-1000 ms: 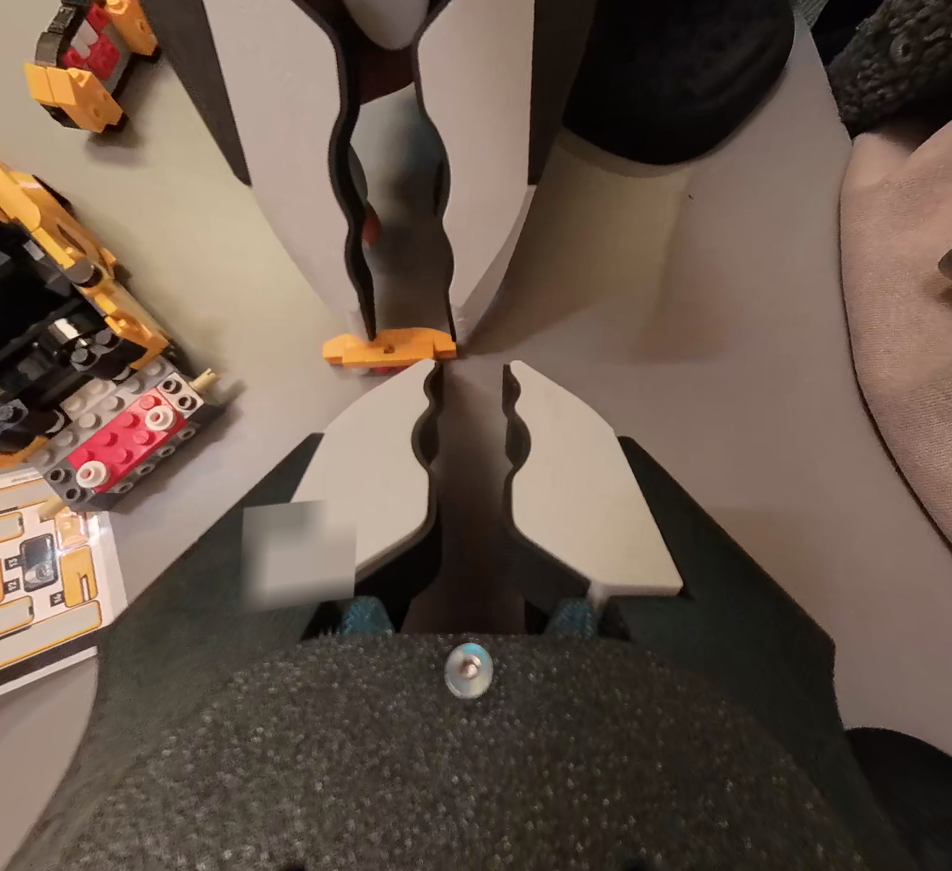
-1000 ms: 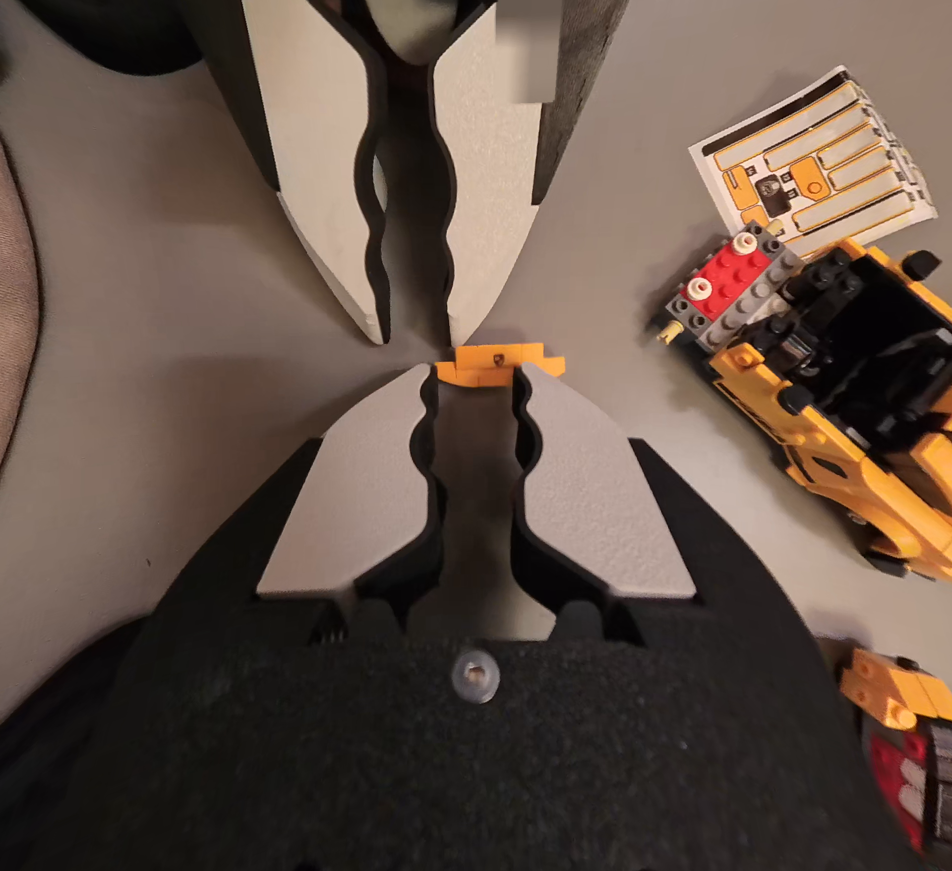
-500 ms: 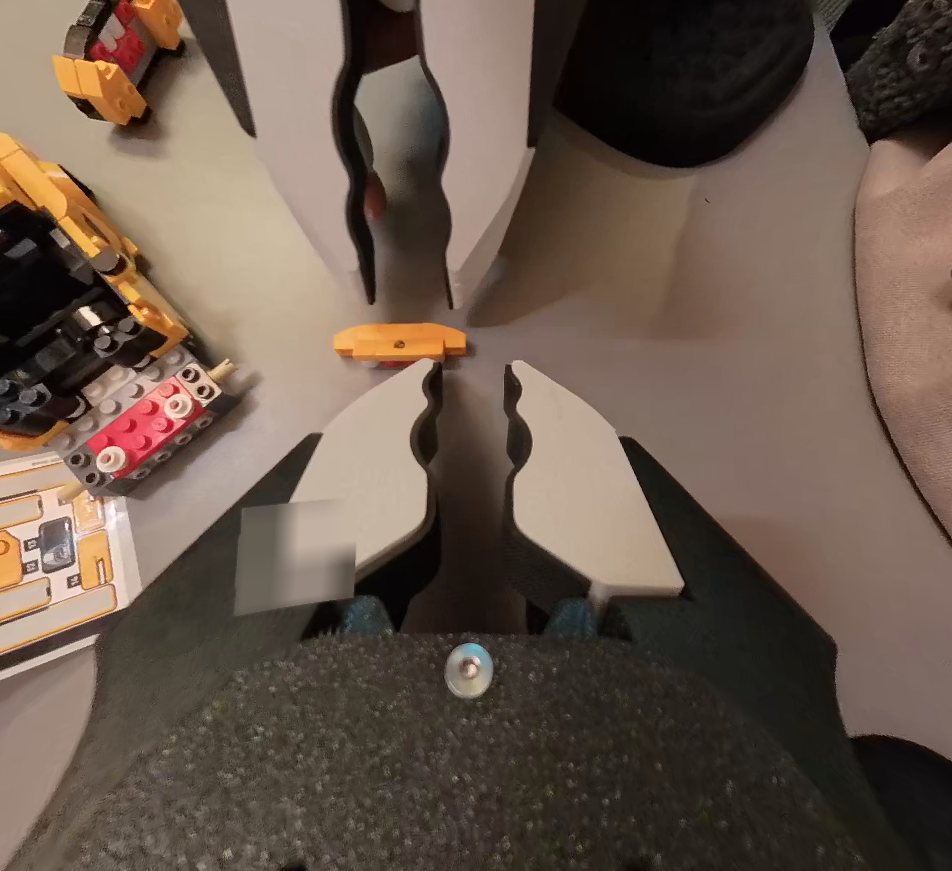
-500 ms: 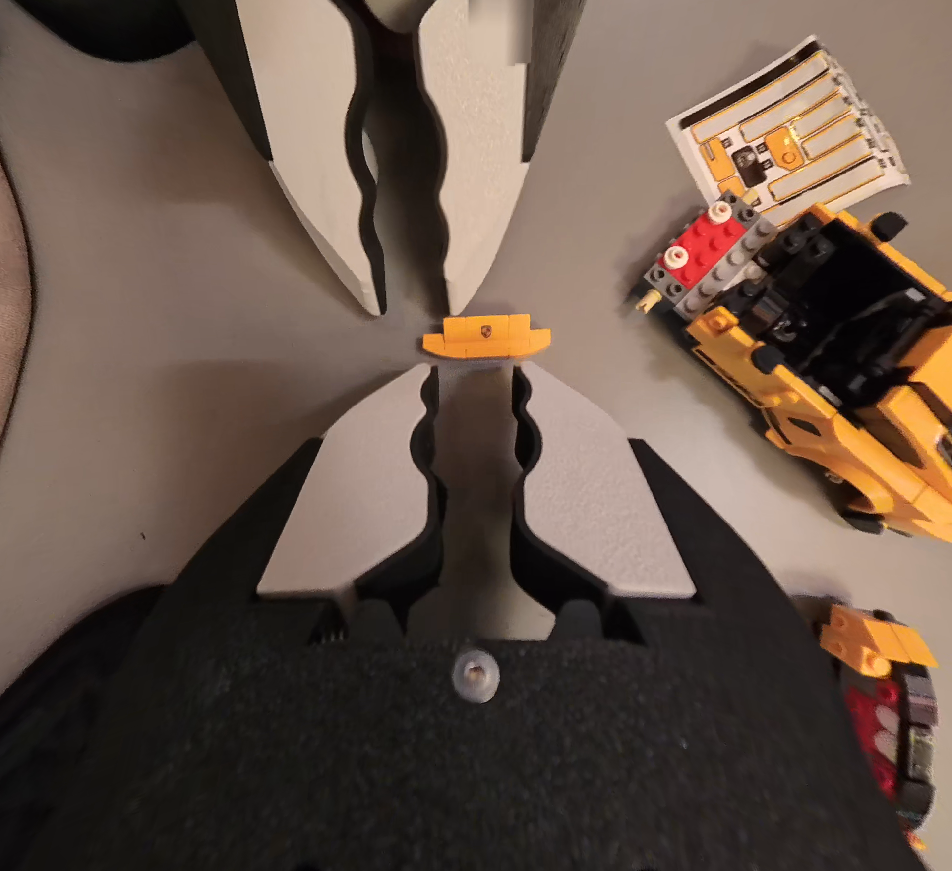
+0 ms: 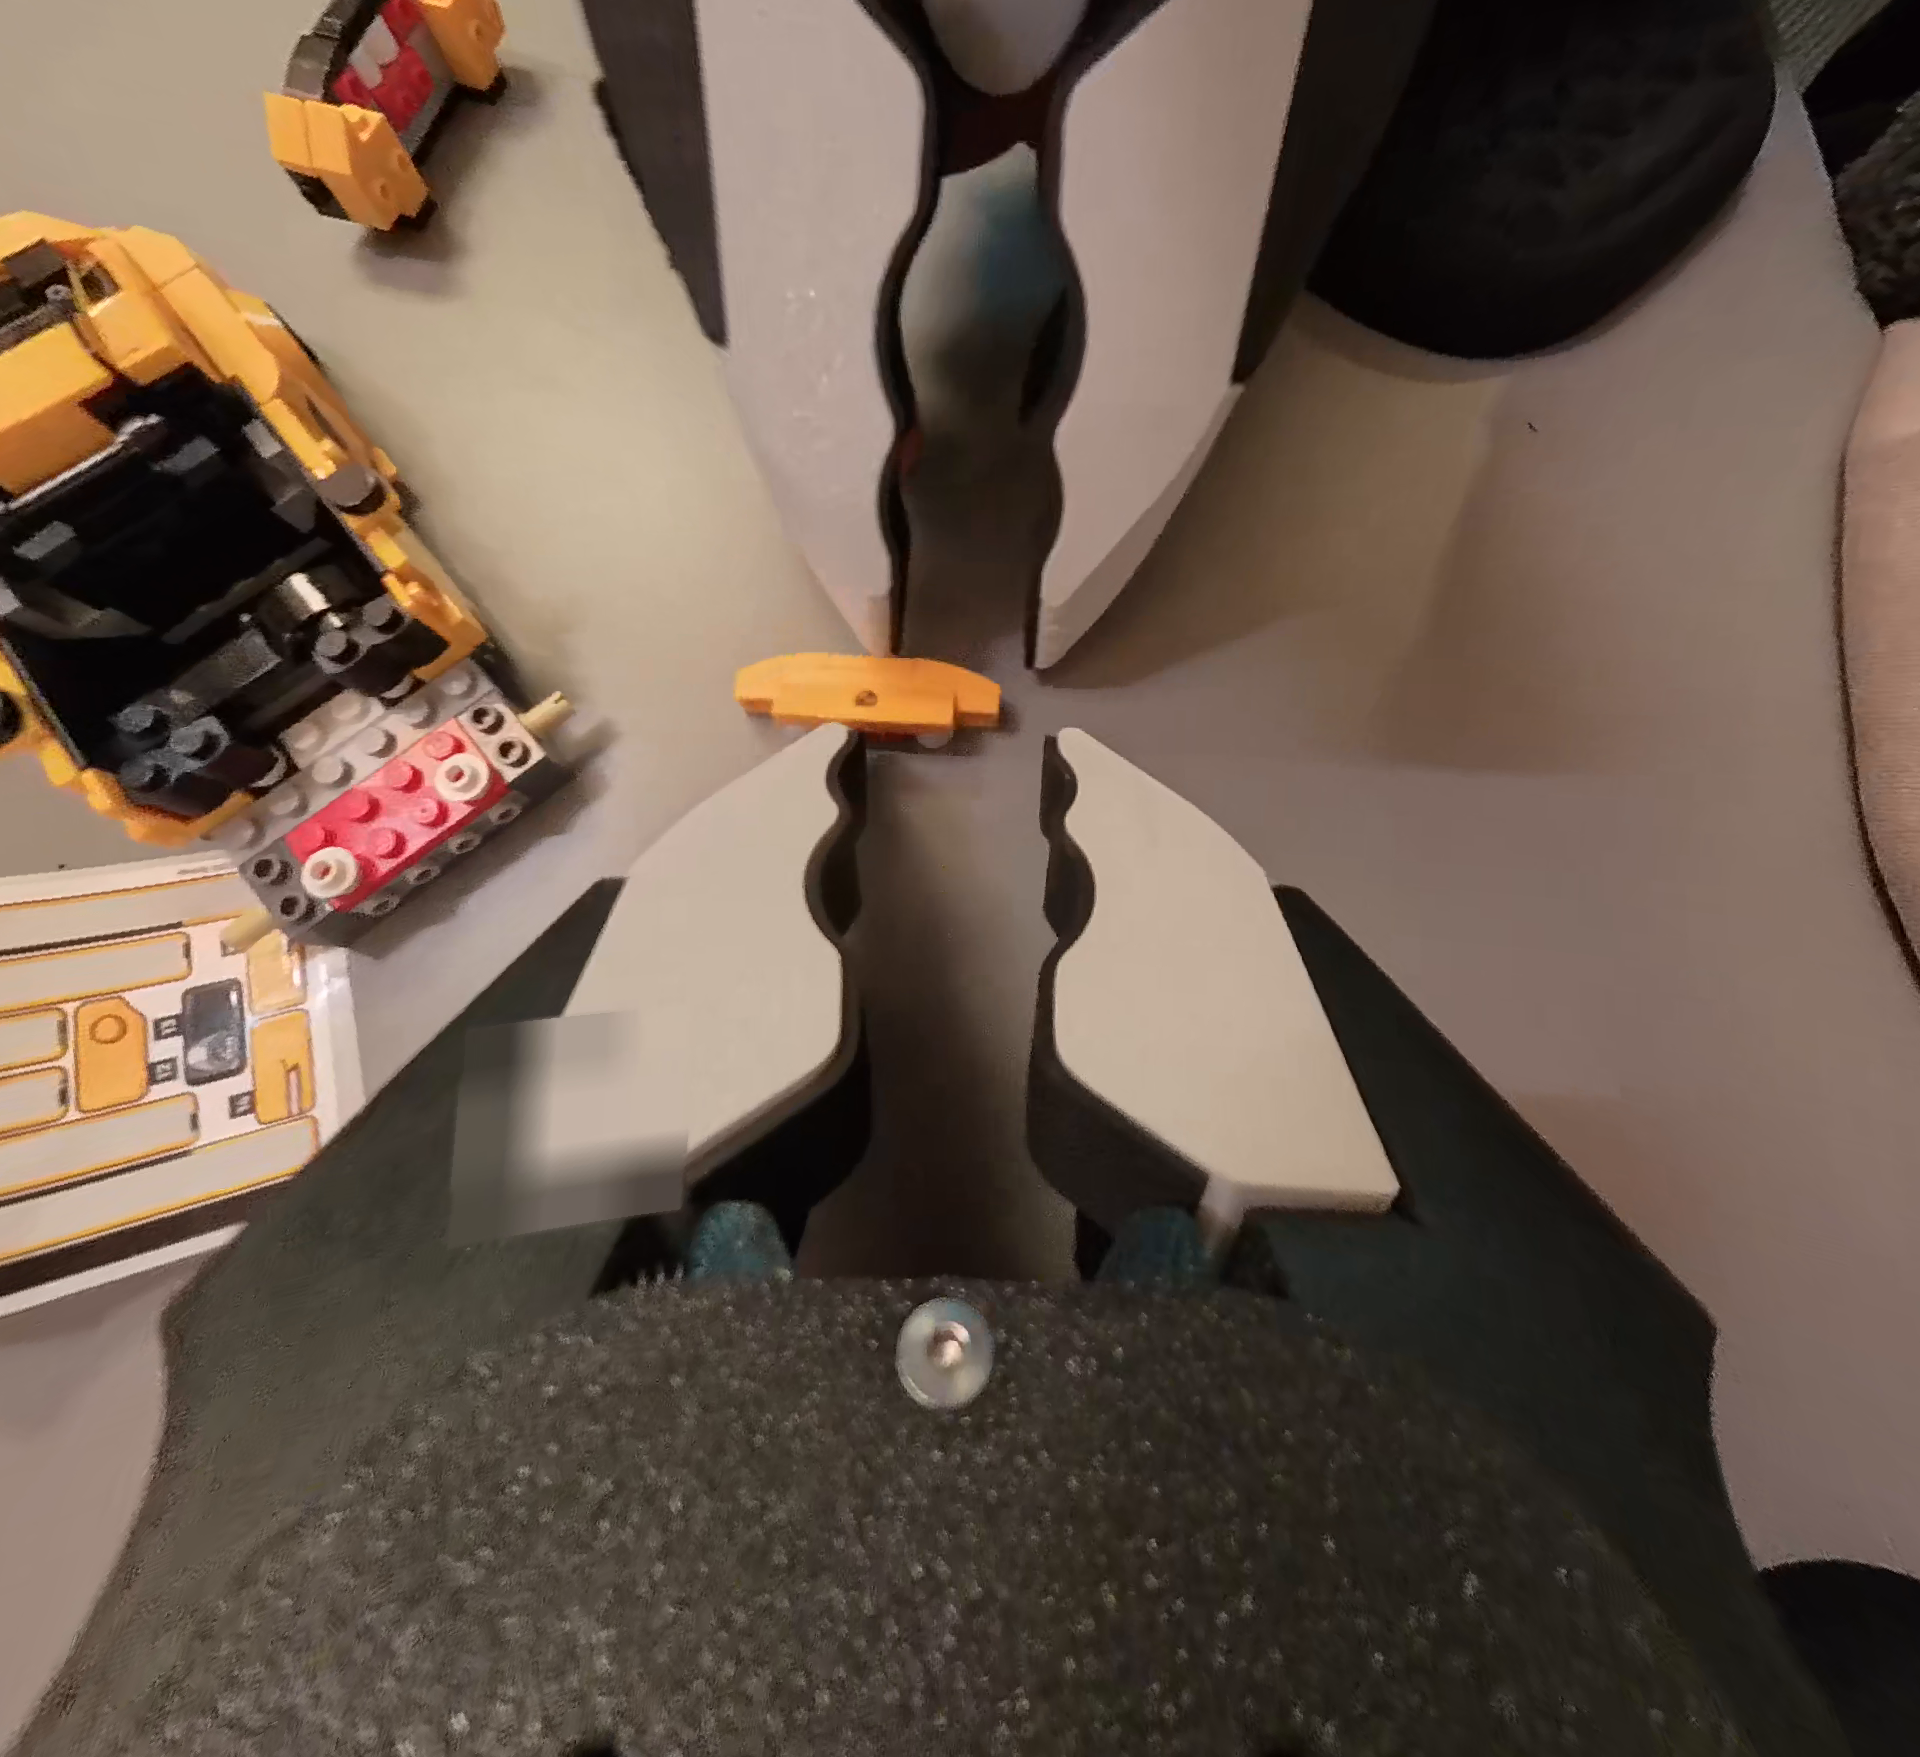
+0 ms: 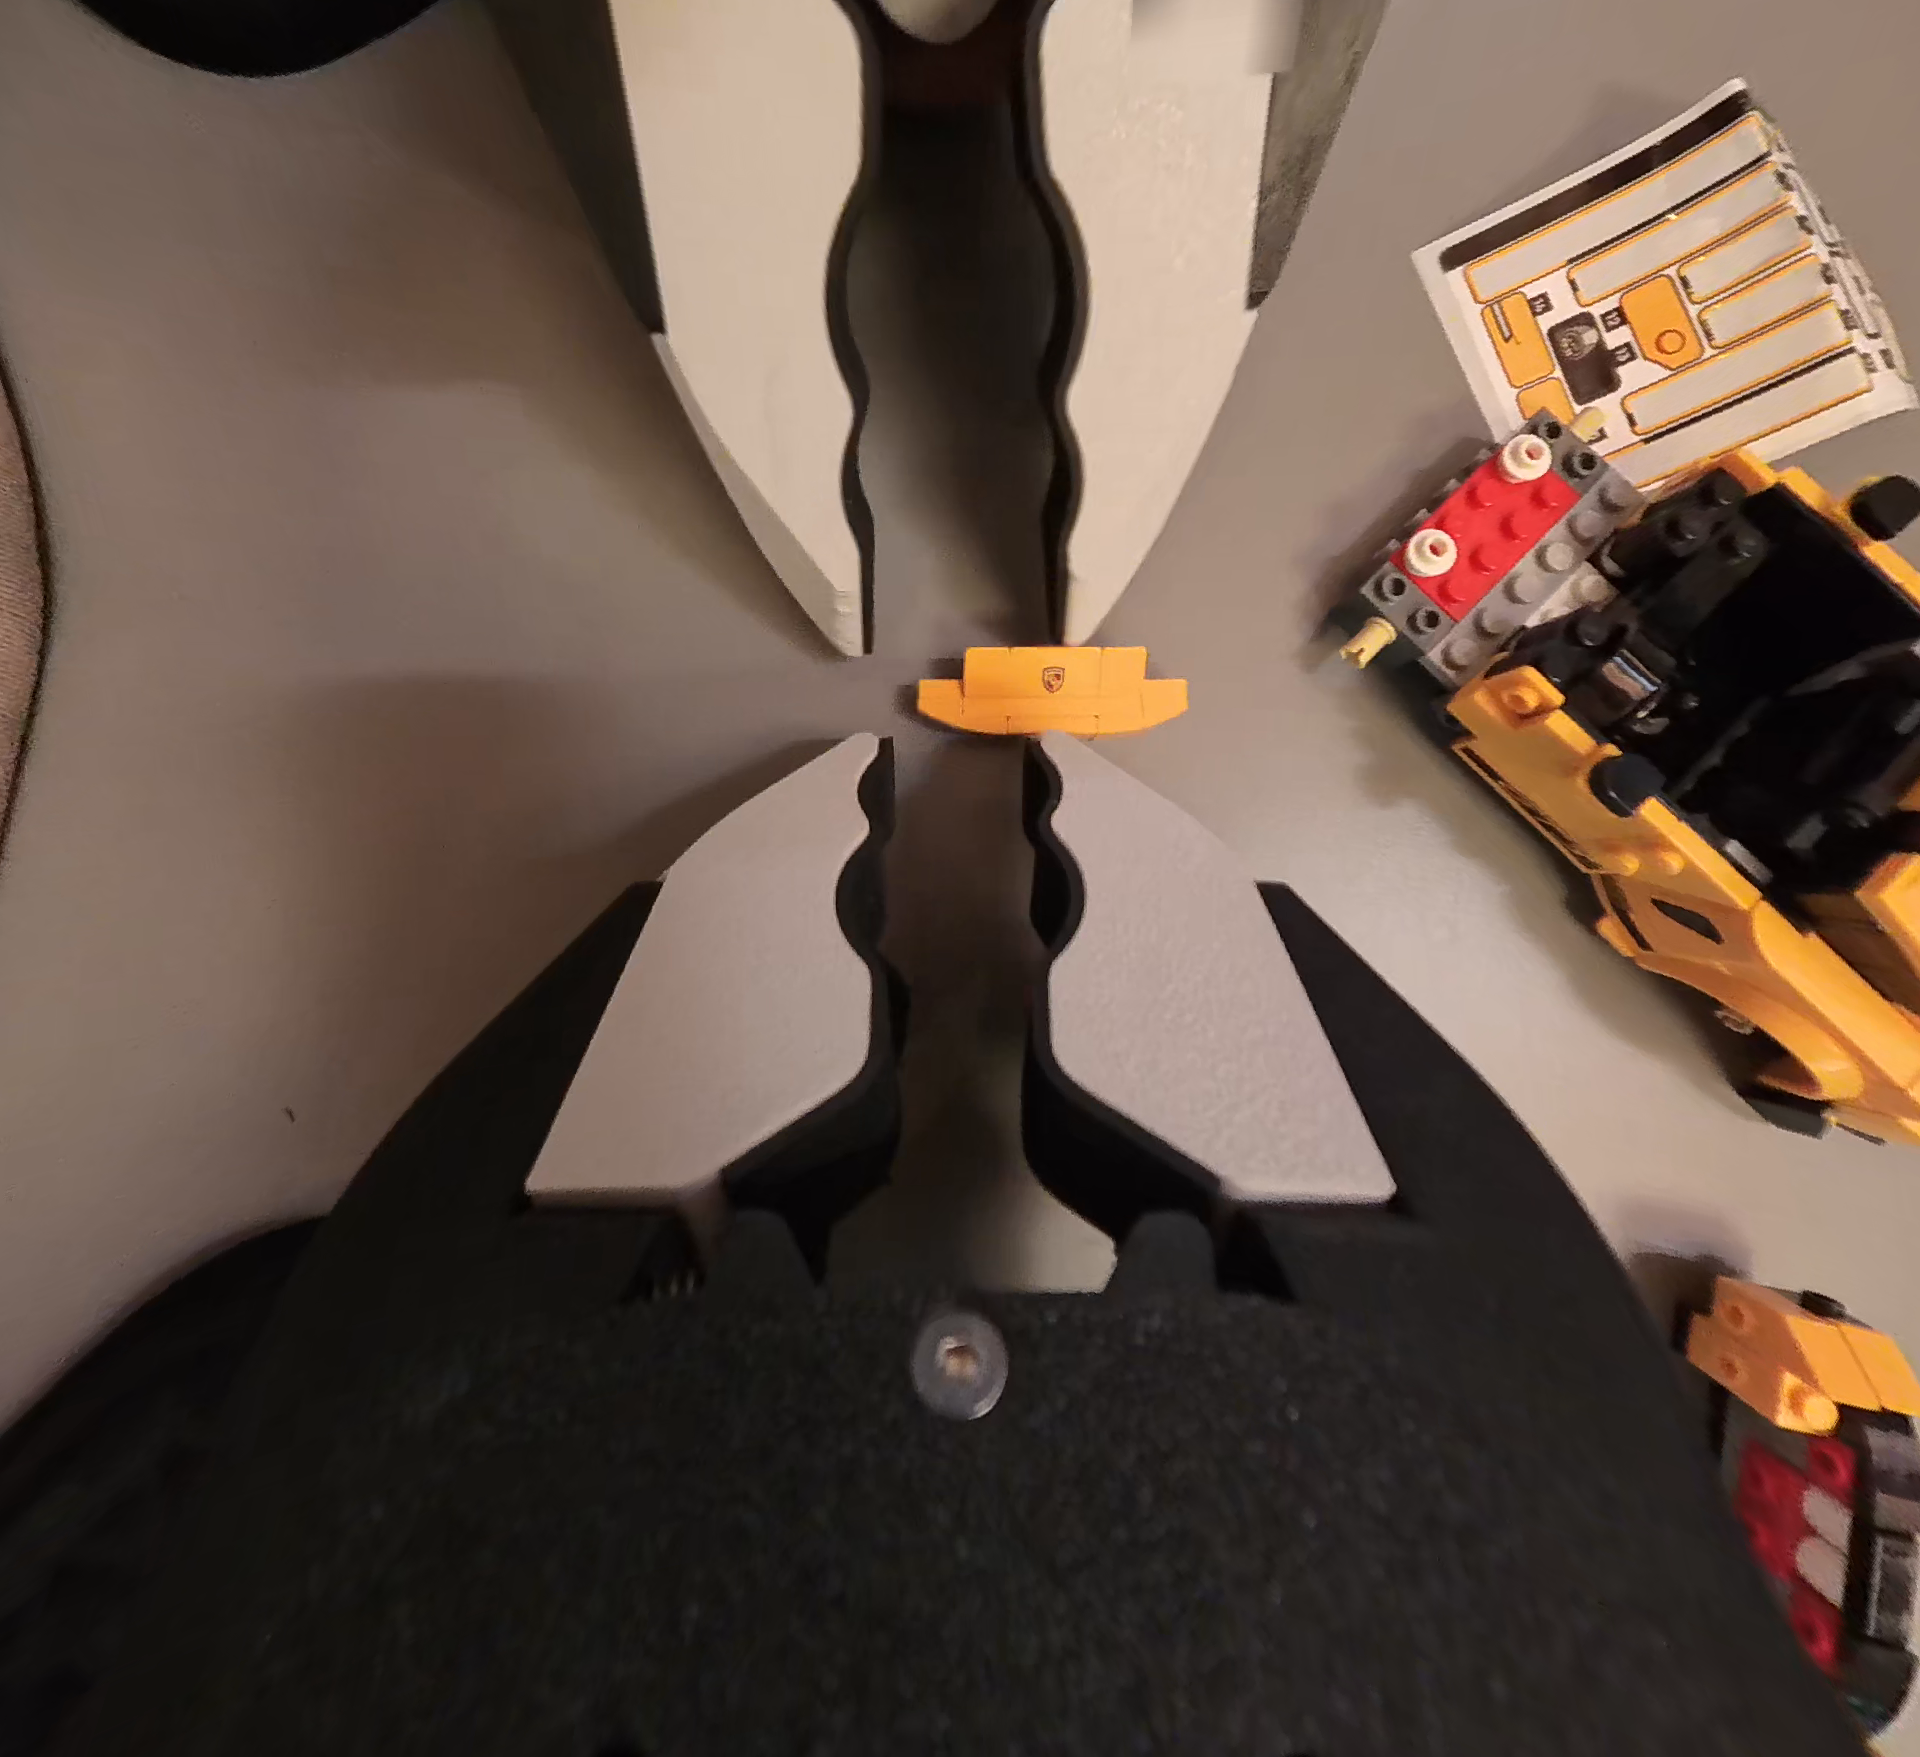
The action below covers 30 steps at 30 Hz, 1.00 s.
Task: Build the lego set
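A small flat orange Lego assembly lies on the grey table between the two grippers' tips; it also shows in the right wrist view. My left gripper is open and empty, its left fingertip right at the piece's near edge. My right gripper is open and empty, its tips just short of the piece. Each gripper faces the other, tip to tip. The partly built yellow and black Lego car with a red and grey plate end stands to the side; it also shows in the right wrist view.
A small orange, red and black sub-assembly lies beyond the car, also seen in the right wrist view. A sticker sheet lies by the car's red end. A beige cloth and a dark round object border the table. Left and right tips are no more than a few centimetres apart.
One second ago the orange piece sat at my right gripper's tips. It now lies free on the table, and both grippers have shifted slightly around it.
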Tool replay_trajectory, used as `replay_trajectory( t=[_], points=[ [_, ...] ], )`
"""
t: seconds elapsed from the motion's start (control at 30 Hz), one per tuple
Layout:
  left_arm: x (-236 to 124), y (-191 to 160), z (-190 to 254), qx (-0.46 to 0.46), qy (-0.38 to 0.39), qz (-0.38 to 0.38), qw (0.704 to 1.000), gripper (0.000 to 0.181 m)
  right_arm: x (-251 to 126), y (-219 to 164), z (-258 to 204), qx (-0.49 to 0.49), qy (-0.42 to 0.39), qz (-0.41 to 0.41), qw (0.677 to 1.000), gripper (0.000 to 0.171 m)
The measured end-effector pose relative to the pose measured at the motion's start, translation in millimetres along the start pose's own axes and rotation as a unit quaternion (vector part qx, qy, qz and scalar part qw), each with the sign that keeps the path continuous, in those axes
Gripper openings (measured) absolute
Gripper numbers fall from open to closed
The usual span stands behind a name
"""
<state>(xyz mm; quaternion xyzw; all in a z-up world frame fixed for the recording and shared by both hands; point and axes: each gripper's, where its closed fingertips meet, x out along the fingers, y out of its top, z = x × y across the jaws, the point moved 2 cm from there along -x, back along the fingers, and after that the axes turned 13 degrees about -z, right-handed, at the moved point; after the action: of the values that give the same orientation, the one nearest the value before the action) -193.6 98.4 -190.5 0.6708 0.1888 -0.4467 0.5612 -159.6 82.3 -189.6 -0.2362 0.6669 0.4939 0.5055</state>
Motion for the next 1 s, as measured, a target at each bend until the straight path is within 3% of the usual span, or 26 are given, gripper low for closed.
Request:
replay_trajectory(
  t=[0.37,0.53,0.67,0.77,0.9,1.0],
  points=[
    [-0.3,1.8,-6.0,-0.010,0.009,0.012,1.000,0.037,3.5,11.0,-11.8,-0.014,0.018,0.024,0.999,0.023],
    [-22.9,-1.6,-26.4,-0.018,0.063,0.025,0.998,0.031,-7.6,12.0,-5.4,-0.006,0.002,0.046,0.999,0.022],
    [-56.3,-21.7,-67.2,-0.082,0.151,0.037,0.985,0.018,-31.6,13.9,17.2,0.027,-0.057,0.108,0.992,0.020],
    [-69.9,-50.7,-98.2,-0.181,0.194,0.023,0.964,0.015,-46.2,14.5,32.7,0.060,-0.090,0.161,0.981,0.020],
    [-70.9,-72.9,-117.2,-0.304,0.154,0.041,0.939,0.030,-52.8,14.0,42.9,0.079,-0.114,0.191,0.972,0.020],
    [-67.5,-68.3,-120.4,-0.337,0.112,0.068,0.932,0.035,-51.8,12.3,44.3,0.081,-0.111,0.196,0.971,0.019]
  ],
)
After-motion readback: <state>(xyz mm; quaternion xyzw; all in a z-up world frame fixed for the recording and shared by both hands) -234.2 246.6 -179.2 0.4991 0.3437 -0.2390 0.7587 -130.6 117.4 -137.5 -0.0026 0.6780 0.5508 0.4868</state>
